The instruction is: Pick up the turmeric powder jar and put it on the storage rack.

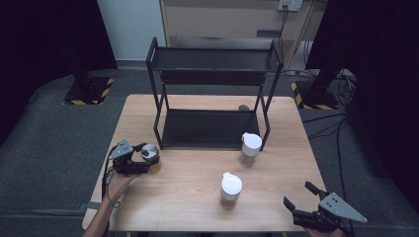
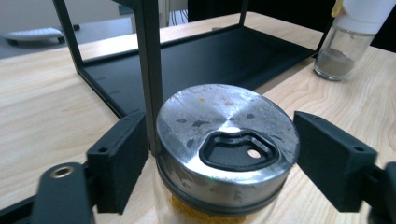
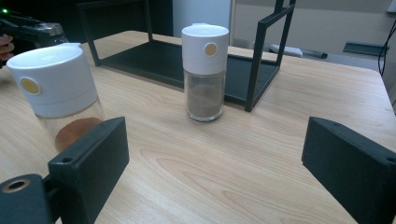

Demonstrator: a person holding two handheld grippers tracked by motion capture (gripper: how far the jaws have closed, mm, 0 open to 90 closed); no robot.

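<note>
Two black jaws of your left hand-held gripper stand apart on either side of a metal-lidded jar, near its lid but with a gap showing on the right; nothing is clamped yet. The jar stands on the worktop just beside the front left post of the black rack. Judge it rigid glass with a smooth, scuffed steel cap: likely slippery and breakable, so take hold on the glass body below the lid, squarely across its width. Yellow contents suggest moderate weight. Your right hand-held gripper is spread wide and empty near the worktop's front right corner. Between the two, the near white-capped jar and the far white-capped jar stand upright, well apart.
</note>
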